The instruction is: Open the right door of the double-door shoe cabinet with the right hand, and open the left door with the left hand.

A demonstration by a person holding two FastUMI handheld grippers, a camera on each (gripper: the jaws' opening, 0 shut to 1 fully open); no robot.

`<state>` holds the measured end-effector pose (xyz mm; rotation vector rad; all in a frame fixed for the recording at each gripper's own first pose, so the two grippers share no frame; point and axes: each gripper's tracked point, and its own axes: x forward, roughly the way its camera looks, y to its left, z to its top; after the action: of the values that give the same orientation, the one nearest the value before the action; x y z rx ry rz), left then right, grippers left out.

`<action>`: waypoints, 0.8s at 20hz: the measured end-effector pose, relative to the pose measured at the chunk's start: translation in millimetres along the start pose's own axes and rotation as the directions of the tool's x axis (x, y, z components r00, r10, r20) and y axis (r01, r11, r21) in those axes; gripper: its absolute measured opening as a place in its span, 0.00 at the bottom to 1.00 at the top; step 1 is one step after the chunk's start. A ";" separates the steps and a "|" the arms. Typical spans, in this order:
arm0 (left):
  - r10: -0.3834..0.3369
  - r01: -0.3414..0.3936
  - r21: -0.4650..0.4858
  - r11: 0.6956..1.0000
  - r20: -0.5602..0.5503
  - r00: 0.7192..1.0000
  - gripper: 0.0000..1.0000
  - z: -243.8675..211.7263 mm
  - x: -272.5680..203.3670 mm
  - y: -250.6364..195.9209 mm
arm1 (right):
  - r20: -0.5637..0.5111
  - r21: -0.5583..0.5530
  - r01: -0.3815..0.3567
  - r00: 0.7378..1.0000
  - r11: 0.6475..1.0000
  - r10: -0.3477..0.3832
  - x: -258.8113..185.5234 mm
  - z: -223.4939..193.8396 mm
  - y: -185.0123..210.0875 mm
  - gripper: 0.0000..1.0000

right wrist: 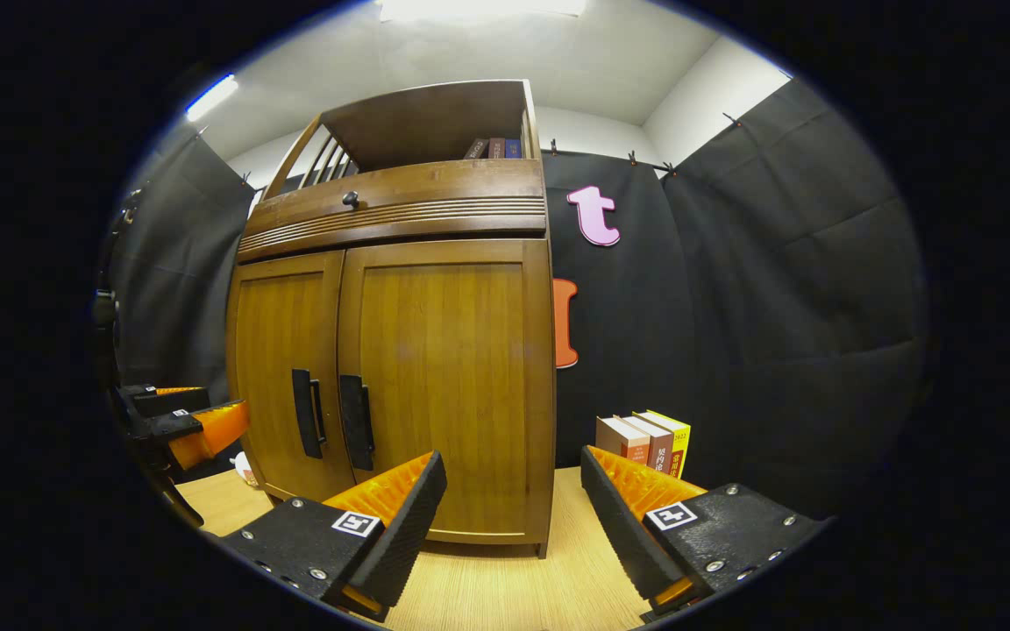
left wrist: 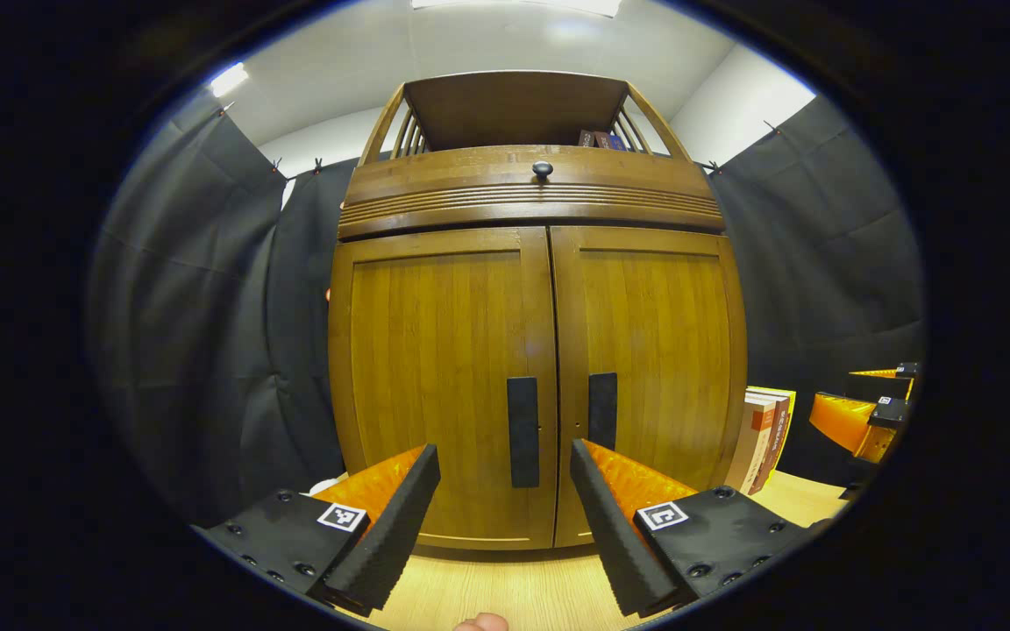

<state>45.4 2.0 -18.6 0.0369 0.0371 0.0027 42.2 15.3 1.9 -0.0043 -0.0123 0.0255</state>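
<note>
A brown wooden shoe cabinet (left wrist: 540, 350) stands on the light wood table, both doors shut. In the left gripper view the left door's dark handle (left wrist: 522, 431) and the right door's handle (left wrist: 602, 410) sit side by side at the middle seam. My left gripper (left wrist: 505, 464) is open, a short way in front of the handles and centred on the seam. In the right gripper view the cabinet (right wrist: 400, 368) stands left of centre, with the right door's handle (right wrist: 356, 422) and the left door's handle (right wrist: 307, 425). My right gripper (right wrist: 514, 469) is open, facing the cabinet's right front corner. The other gripper (right wrist: 181, 421) shows at the left edge.
Several upright books (right wrist: 645, 443) stand on the table to the right of the cabinet, against the black cloth wall. A drawer with a round knob (left wrist: 542, 168) and an open shelf with books top the cabinet. A small white object (right wrist: 244, 469) lies by its left side.
</note>
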 end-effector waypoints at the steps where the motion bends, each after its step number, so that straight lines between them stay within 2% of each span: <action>1: 0.001 -0.001 0.000 1.000 0.000 1.000 0.96 0.6 -1.4 0.6 | 0.001 0.007 -0.010 1.000 1.000 0.010 -1.0 1.9 4.5 0.94; 2: 0.001 -0.001 0.000 1.000 0.002 1.000 0.99 -0.1 -2.2 0.8 | 0.003 0.011 -0.018 1.000 1.000 0.018 -2.0 2.0 9.0 0.94; 3: 0.003 -0.003 -0.001 1.000 0.004 1.000 0.94 0.1 -3.6 1.6 | 0.006 0.012 -0.022 1.000 1.000 0.022 -3.2 2.7 10.2 0.95; 8: 0.027 -0.027 -0.025 0.999 -0.003 1.000 0.94 -2.7 -11.9 9.0 | 0.015 -0.008 -0.047 0.999 0.999 0.047 -1.8 5.6 24.6 0.95; 13: 0.051 -0.050 -0.006 0.999 0.021 0.999 0.94 8.2 -14.2 24.3 | 0.045 0.007 -0.072 0.996 0.997 0.071 6.2 21.9 36.3 0.95; 16: 0.055 -0.055 -0.007 0.998 0.022 0.998 0.94 8.4 -14.7 27.0 | 0.059 0.017 -0.116 0.992 0.993 0.115 15.5 30.7 50.9 0.94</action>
<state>31.0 28.6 -8.7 0.0314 0.0143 0.0575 56.0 66.7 32.5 0.0159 -0.0693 0.1413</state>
